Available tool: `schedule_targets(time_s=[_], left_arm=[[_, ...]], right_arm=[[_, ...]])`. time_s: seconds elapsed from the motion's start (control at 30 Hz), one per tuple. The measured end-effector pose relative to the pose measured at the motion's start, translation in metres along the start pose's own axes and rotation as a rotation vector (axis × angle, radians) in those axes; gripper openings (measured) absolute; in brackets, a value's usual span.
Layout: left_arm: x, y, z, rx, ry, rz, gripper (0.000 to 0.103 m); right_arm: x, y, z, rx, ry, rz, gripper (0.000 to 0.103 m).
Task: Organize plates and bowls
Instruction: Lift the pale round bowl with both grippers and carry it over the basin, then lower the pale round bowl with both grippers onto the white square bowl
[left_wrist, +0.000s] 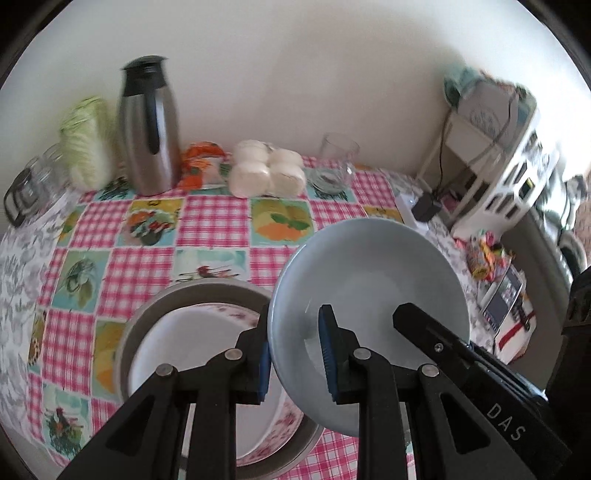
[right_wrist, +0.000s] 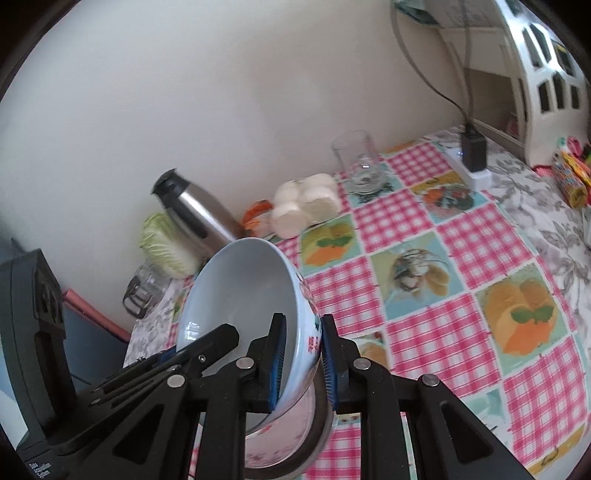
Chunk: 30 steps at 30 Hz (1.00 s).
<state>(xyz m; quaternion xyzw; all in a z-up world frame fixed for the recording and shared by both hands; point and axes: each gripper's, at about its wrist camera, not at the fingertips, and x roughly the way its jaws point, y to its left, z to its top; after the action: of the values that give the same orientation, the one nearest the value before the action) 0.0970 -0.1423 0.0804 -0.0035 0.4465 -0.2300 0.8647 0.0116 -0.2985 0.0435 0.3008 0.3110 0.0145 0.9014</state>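
pale blue bowl (left_wrist: 369, 273), pink gingham tablecloth (left_wrist: 207, 218) with fruit squares, steel flask (left_wrist: 147, 129)

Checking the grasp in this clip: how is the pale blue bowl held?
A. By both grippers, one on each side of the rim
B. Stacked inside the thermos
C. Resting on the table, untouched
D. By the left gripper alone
A: the left gripper and the right gripper each clamp the rim of the pale blue bowl, which is tilted above the plates.

Bowl (left_wrist: 369, 288) above stacked plates (left_wrist: 192, 339)
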Motion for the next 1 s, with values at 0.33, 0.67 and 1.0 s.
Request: schedule_targets(time_s=[0.33,0.67,1.0], left_arm=[[-0.041,0.058,-0.013,-0.127,-0.091,-0.027,0.024],[-0.048,0.101,-0.032,-0.238,-0.118,-0.067,0.024],[-0.033,0.119,-0.05,-0.312,-0.082,-0.115,0.024]], right_arm=[[0.01,0.054,-0.017,-0.067,0.04,0.072,0.02],[0.025,0.089,-0.034,-0.137,0.084,0.067,0.02],[0.04,0.102,-0.044,-0.206,0.123,-0.005,0.02]])
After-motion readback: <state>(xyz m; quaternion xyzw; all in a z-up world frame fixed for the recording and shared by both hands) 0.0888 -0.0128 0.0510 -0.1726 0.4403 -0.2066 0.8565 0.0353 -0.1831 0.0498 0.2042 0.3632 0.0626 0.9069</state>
